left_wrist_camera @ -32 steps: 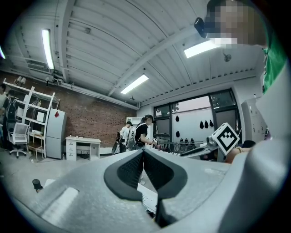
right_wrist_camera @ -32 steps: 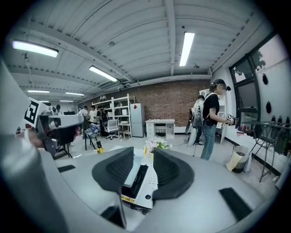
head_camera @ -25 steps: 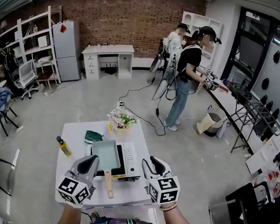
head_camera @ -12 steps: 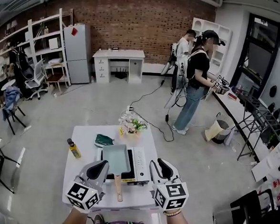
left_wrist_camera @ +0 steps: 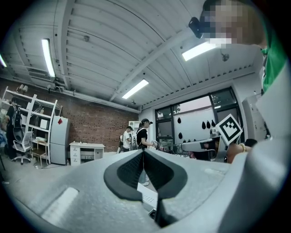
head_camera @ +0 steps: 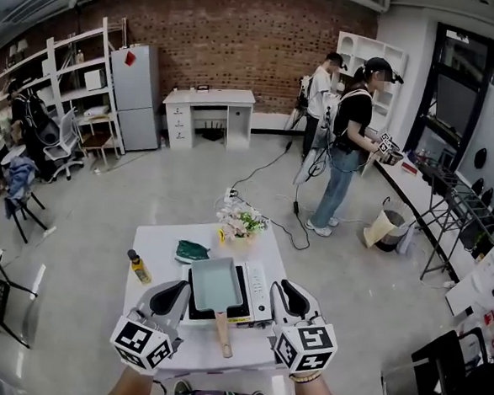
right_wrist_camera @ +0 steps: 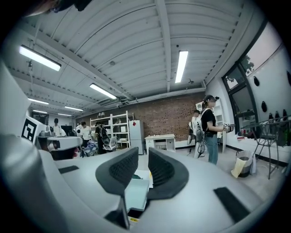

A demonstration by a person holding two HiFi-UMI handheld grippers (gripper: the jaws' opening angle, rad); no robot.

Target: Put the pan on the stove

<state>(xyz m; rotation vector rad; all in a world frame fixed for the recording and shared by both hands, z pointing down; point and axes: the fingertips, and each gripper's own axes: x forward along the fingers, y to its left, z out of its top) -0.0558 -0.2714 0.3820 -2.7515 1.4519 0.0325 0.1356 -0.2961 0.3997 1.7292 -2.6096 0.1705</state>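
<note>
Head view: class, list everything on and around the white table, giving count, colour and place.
table: one, white, mid-floor
stove: one, white and black, table's near side
pan: one, pale green, wooden handle, on the stove
bottle: one, yellow, table's left edge
green item: one, dark green, behind stove
flowers: one bunch, table's far edge
people: two, far right
left claw: grey, shut, empty
right claw: grey, closing, nothing between

Brick wall point(head_camera: 241, 40), grey floor point(head_camera: 146, 194).
</note>
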